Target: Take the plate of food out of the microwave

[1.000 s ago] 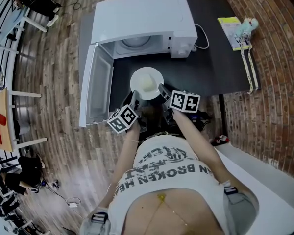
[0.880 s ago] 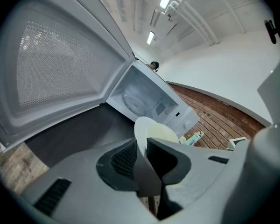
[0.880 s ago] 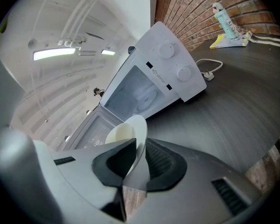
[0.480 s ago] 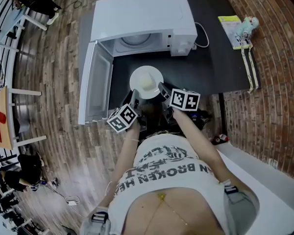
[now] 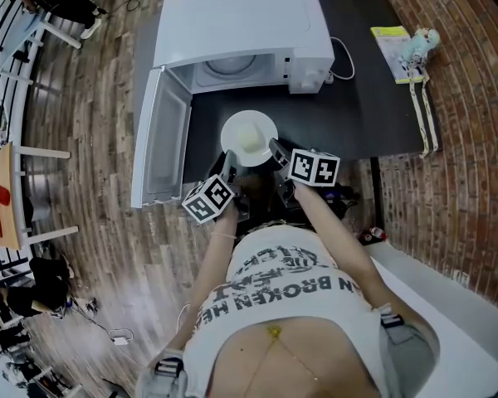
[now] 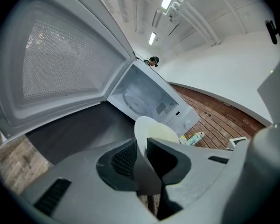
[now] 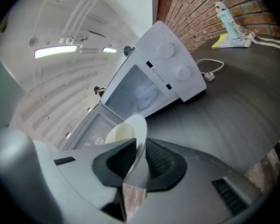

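Observation:
A white plate (image 5: 249, 138) with pale yellow food (image 5: 250, 142) on it hangs over the dark table, in front of the open white microwave (image 5: 242, 30). My left gripper (image 5: 230, 175) is shut on the plate's near left rim (image 6: 141, 139). My right gripper (image 5: 275, 153) is shut on its near right rim (image 7: 139, 139). The microwave's chamber (image 5: 230, 71) shows only its glass turntable (image 6: 134, 100). Its door (image 5: 160, 139) stands swung out to the left.
The dark table (image 5: 349, 114) holds a yellow booklet (image 5: 390, 52) and a small figure-shaped bottle (image 5: 418, 44) at the far right. A white cable (image 5: 342, 65) runs beside the microwave. Brick wall lies to the right, wooden floor to the left.
The plate and both grippers have hardly moved; the view has shifted slightly.

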`<action>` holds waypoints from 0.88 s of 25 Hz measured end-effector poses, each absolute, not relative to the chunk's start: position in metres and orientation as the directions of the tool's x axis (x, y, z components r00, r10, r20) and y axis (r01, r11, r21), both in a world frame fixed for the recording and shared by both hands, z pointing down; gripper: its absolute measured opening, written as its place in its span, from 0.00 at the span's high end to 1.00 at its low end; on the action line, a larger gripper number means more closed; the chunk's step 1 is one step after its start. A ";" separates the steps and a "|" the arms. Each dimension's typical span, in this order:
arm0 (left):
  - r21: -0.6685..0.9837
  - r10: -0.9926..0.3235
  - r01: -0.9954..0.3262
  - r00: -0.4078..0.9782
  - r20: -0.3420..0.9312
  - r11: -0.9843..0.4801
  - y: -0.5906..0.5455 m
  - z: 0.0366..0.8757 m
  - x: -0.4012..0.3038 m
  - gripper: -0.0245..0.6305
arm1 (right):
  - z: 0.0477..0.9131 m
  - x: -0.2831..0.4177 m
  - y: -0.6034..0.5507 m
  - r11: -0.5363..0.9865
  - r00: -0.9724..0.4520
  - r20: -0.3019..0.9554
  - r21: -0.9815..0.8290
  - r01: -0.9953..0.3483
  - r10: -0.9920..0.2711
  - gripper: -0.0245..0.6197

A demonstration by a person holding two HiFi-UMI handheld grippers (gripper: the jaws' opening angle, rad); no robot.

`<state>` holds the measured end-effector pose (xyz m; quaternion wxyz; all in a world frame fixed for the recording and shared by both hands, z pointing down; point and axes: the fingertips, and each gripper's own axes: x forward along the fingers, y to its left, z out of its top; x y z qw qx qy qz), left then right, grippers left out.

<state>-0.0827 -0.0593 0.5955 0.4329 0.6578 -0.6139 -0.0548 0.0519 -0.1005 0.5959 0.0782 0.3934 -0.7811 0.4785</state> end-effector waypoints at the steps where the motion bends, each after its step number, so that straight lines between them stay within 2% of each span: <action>1: 0.636 -0.855 -0.761 0.239 0.461 0.129 -0.059 0.596 -0.082 0.85 | 0.596 0.052 -0.100 0.232 -0.679 0.500 -0.686 -0.689 -0.538 0.87; 10: 0.657 -0.865 -0.743 0.243 0.440 0.126 -0.062 0.594 -0.074 0.85 | 0.600 0.057 -0.101 0.240 -0.685 0.506 -0.684 -0.688 -0.524 0.87; 22: 0.639 -0.854 -0.752 0.218 0.473 0.162 -0.063 0.602 -0.073 0.85 | 0.601 0.061 -0.106 0.248 -0.694 0.508 -0.686 -0.684 -0.511 0.87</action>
